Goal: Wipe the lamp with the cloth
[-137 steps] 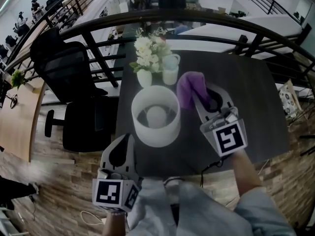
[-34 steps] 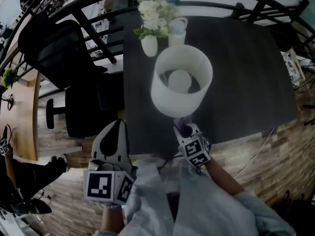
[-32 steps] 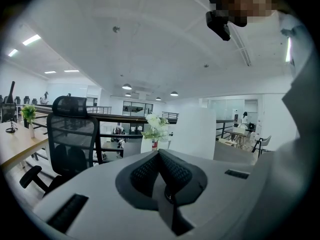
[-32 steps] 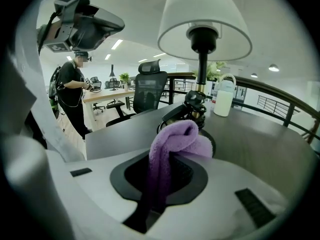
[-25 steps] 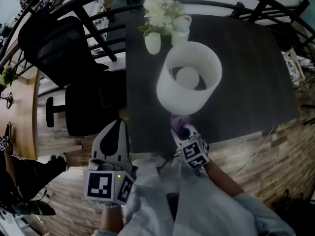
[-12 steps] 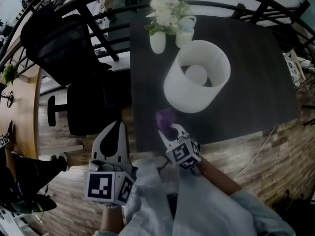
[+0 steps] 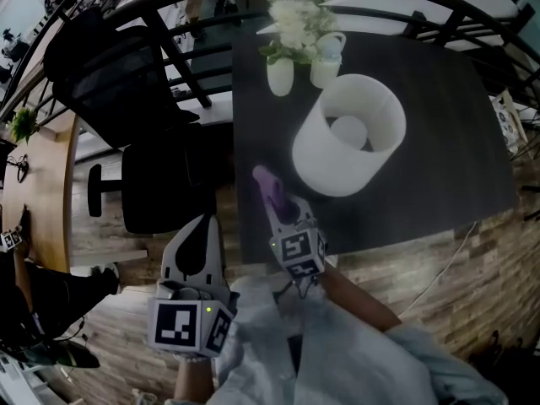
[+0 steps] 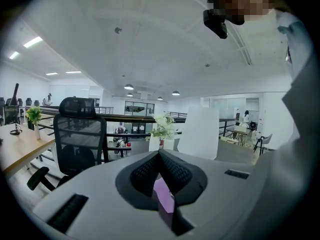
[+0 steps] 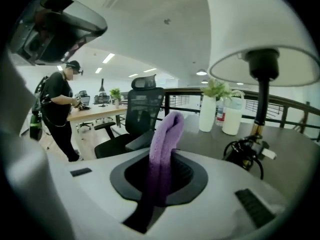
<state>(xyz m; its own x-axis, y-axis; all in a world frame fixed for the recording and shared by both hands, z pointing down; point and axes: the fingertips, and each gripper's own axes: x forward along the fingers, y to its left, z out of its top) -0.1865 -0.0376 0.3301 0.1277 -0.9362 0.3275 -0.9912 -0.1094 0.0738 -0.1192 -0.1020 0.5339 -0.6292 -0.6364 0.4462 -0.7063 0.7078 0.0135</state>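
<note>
The lamp (image 7: 350,133) has a white drum shade and stands on the dark table (image 7: 447,91). In the right gripper view its shade (image 9: 260,29) and black stem (image 9: 260,101) rise at the upper right. My right gripper (image 7: 272,199) is over the table's near left corner, a short way left of and nearer than the shade. It is shut on the purple cloth (image 7: 263,178), which stands up from the jaws as a folded strip (image 9: 167,134). My left gripper (image 7: 204,226) hangs off the table at the lower left, jaws (image 8: 160,155) closed to a point with nothing held.
A white vase of flowers (image 7: 283,62) and a white jug (image 7: 325,62) stand at the table's far left, behind the lamp. The lamp's black cord (image 9: 245,151) coils at its base. A black office chair (image 7: 160,184) stands left of the table. A person (image 9: 60,109) stands by a wooden desk.
My right gripper has carried the cloth from just under the shade's near side to the left, away from the lamp. The left gripper has stayed low at the left.
</note>
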